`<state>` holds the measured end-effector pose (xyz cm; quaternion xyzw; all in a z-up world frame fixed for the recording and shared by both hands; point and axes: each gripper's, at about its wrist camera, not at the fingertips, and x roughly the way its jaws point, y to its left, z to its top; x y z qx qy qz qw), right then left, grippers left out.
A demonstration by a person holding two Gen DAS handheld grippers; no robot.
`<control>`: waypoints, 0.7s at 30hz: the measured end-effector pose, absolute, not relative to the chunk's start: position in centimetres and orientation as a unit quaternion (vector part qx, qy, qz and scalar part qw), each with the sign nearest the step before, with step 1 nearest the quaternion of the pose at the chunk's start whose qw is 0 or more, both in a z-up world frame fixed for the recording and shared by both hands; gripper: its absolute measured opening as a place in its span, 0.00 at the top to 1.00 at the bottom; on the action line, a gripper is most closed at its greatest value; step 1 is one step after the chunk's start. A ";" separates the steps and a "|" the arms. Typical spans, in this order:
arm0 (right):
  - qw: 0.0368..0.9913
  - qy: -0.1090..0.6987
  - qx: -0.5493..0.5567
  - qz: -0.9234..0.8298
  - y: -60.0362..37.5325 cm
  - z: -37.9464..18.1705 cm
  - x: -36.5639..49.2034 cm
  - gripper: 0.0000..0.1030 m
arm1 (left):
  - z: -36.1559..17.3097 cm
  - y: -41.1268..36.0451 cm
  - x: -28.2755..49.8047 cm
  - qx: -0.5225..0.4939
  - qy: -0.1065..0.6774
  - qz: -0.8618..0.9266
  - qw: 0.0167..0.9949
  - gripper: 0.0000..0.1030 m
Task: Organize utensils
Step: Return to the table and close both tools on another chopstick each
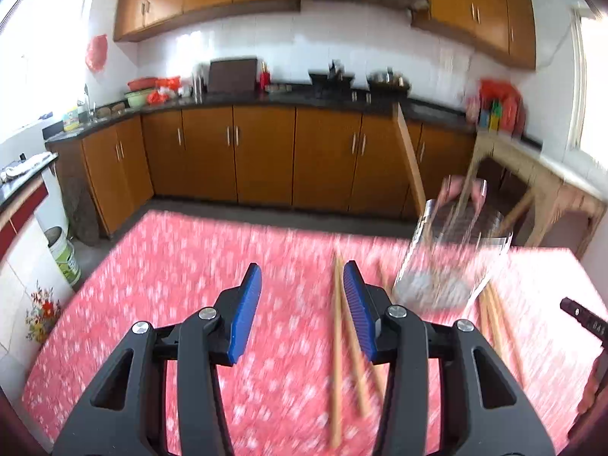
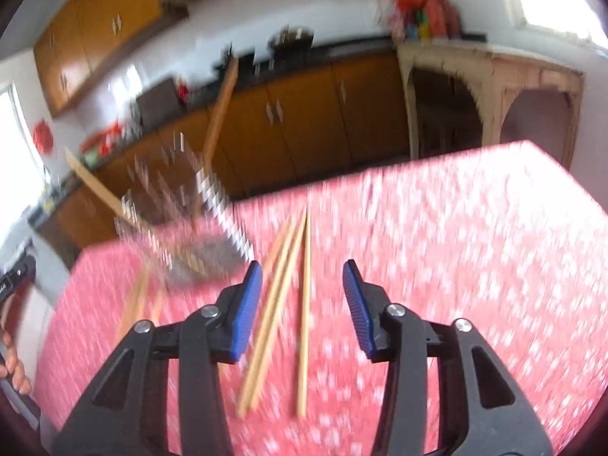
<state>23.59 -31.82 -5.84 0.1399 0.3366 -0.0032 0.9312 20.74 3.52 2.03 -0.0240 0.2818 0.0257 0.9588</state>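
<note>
Both views are blurred by motion. In the left wrist view my left gripper (image 1: 303, 277) hangs open over the red flowered tablecloth (image 1: 190, 266), nothing between its blue pads. Wooden chopsticks (image 1: 336, 342) lie just left of its right finger, more chopsticks (image 1: 494, 315) further right. A clear glass holder (image 1: 452, 258) with chopsticks standing in it sits ahead to the right. In the right wrist view my right gripper (image 2: 303, 277) is open above three loose chopsticks (image 2: 283, 304) that lie on the cloth between its fingers, untouched. The glass holder (image 2: 190, 220) stands to the left, two chopsticks (image 2: 220, 110) sticking out.
The table's far edge (image 1: 266, 224) drops to a kitchen floor with brown cabinets (image 1: 262, 152) behind. A wooden side table (image 2: 490, 64) stands at the right. Part of the other gripper (image 1: 581, 315) shows at the right edge, a hand (image 2: 15, 368) at the left edge.
</note>
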 end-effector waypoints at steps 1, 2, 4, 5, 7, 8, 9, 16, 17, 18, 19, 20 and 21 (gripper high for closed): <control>0.925 0.357 0.130 0.001 -31.2 -7.4 23.5 0.63 | 0.7 3.6 20.4 -0.019 0.293 0.025 0.956 0.56; 0.922 0.366 0.125 0.005 -30.9 -8.1 23.4 0.66 | -0.8 3.6 20.1 -0.015 0.306 0.021 0.952 0.56; 0.914 0.390 0.112 0.009 -29.9 -10.0 23.5 0.68 | -2.5 3.6 19.9 -0.012 0.325 0.015 0.945 0.56; 0.911 0.397 0.109 0.009 -29.6 -10.5 23.5 0.69 | -3.5 3.6 19.7 -0.010 0.335 0.013 0.942 0.56; 0.906 0.411 0.099 0.009 -28.8 -11.8 23.5 0.70 | -4.9 3.5 19.6 -0.009 0.353 0.007 0.936 0.56; 0.905 0.415 0.091 0.007 -28.5 -12.2 23.5 0.70 | -5.6 3.7 19.3 -0.010 0.357 0.004 0.934 0.56; 0.904 0.419 0.083 0.006 -28.2 -12.6 23.6 0.70 | -5.9 3.7 19.3 -0.011 0.363 0.003 0.932 0.56; 0.904 0.425 0.044 -0.021 -27.2 -13.4 23.7 0.90 | -7.2 3.4 19.5 -0.014 0.384 -0.014 0.923 0.56; 0.904 0.425 0.047 -0.022 -27.3 -13.4 23.8 0.92 | -7.3 3.2 19.6 -0.014 0.385 -0.016 0.923 0.56; 0.904 0.424 0.054 -0.022 -27.5 -13.5 23.8 0.92 | -7.4 3.0 19.6 -0.013 0.387 -0.019 0.922 0.56; 0.903 0.424 0.063 -0.019 -27.8 -13.5 23.9 0.92 | -7.6 2.9 19.6 -0.013 0.390 -0.022 0.920 0.56; 0.903 0.424 0.069 -0.020 -28.1 -13.4 23.8 0.93 | -7.8 2.7 19.7 -0.015 0.394 -0.024 0.919 0.56; 0.903 0.423 0.072 -0.028 -28.4 -13.4 23.9 0.93 | -7.9 2.6 19.7 -0.017 0.397 -0.027 0.917 0.56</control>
